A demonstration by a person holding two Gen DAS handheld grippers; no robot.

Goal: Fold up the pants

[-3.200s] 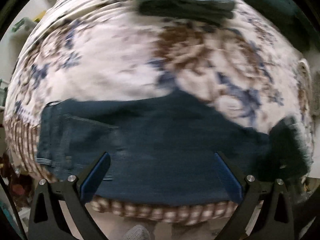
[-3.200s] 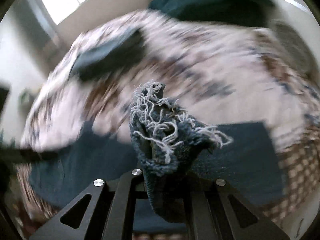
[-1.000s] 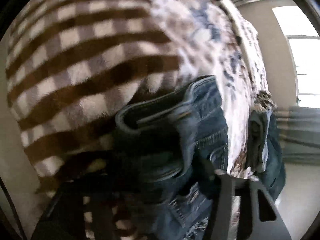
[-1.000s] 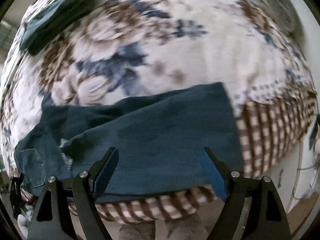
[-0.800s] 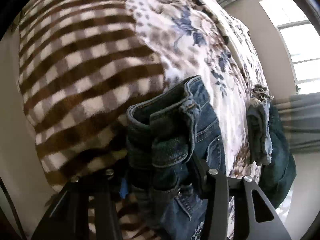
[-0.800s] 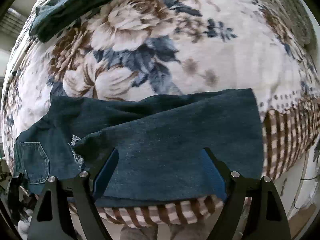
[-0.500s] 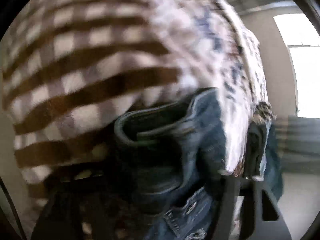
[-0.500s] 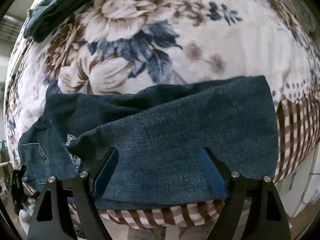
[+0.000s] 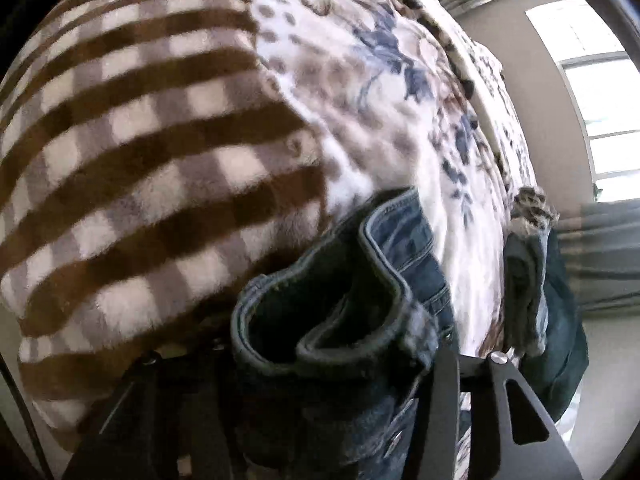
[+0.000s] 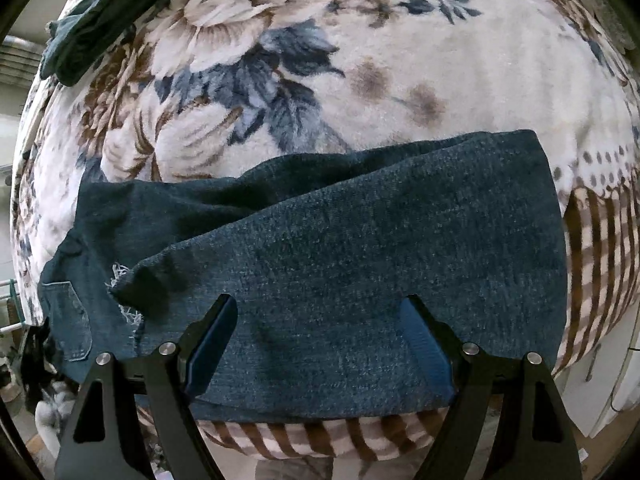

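Dark blue jeans (image 10: 360, 232) lie folded across the near edge of a floral blanket (image 10: 360, 60), legs doubled over so the frayed hem (image 10: 120, 276) rests by the back pocket (image 10: 68, 320). My right gripper (image 10: 320, 344) is open and empty just above the folded legs. My left gripper (image 9: 320, 376) is shut on the jeans' waistband (image 9: 340, 312), bunched between its fingers at the bed's left end. The fingertips are hidden by denim.
A folded stack of dark garments (image 10: 108, 8) lies at the blanket's far left and shows in the left wrist view (image 9: 552, 320). The blanket's brown checked border (image 9: 140, 160) hangs over the bed edge. A bright window (image 9: 600, 100) is behind.
My left gripper went from open above the jeans to shut on the waistband. My right gripper let go of the frayed hem, opened, and now hovers closer over the folded legs.
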